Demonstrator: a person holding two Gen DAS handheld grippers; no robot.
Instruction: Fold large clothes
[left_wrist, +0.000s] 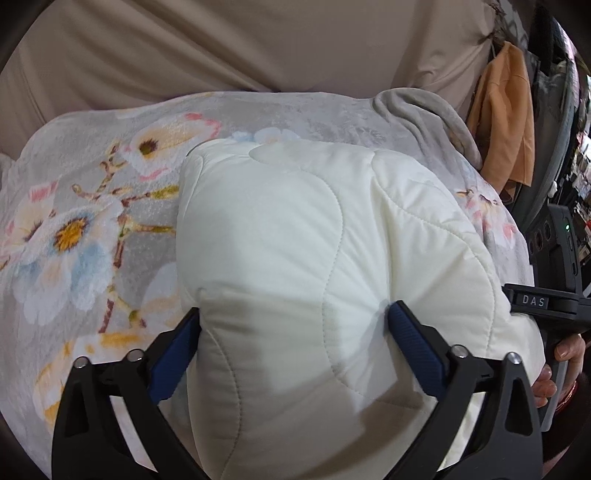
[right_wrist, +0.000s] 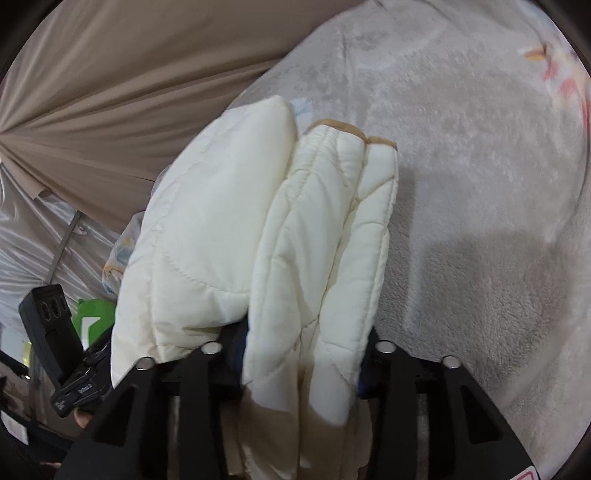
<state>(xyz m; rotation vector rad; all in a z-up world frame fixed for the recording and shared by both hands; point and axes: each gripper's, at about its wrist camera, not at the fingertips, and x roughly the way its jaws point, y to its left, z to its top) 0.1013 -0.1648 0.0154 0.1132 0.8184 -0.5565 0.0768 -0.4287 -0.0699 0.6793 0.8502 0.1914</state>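
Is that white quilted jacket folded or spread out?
Folded: the white quilted jacket is bunched into several stacked puffy layers on the floral blanket.

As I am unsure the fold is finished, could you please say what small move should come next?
Probably lower the folded cream quilted jacket onto the grey floral fleece blanket: both the left tongs and right tongs grip the bundle, and its tan-trimmed ends already lie together.

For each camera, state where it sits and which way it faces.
Left wrist: on the left gripper, looking forward and down over the white quilted jacket bulging between its wide jaws, on a floral blanket; a hand on the other tool shows at right.
Right wrist: on the right gripper, looking forward and down along jacket folds between its fingers.
Shared: the jacket, the blanket and the beige curtain.
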